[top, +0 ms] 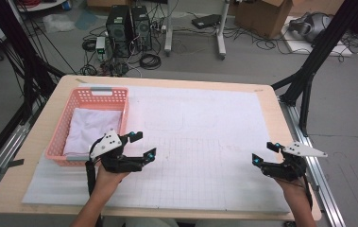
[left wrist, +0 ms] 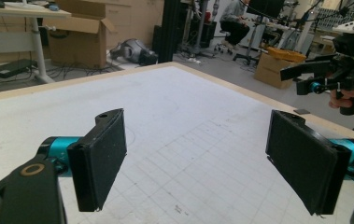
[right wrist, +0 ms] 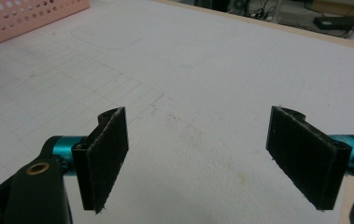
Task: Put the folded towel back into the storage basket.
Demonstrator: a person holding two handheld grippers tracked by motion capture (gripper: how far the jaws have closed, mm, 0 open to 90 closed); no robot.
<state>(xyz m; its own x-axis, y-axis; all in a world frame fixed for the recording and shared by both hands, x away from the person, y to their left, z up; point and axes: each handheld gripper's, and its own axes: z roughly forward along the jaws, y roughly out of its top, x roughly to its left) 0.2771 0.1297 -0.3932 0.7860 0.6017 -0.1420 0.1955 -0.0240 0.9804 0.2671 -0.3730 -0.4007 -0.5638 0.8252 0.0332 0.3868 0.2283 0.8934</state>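
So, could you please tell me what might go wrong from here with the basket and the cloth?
1. The left gripper, open and empty, sits close beside the basket; a careless move could knock its near corner or shove it.
2. The cloth lies loosely folded inside; a shallow pinch may catch just one layer and unfold it.
3. The right gripper is far off, so it cannot readily steady the basket.

A grey concrete floor [top: 242,61] is seen beyond the wooden table [top: 39,137], strewn with black cables [top: 149,60]. Two black computer towers [top: 129,30] are placed beside the white legs of a desk [top: 221,33]. Open cardboard boxes [top: 266,16] are stacked at right; what may be a vacuum cleaner [top: 309,26] is lying nearby. Black frame struts [top: 316,61] are set aslant at both sides.
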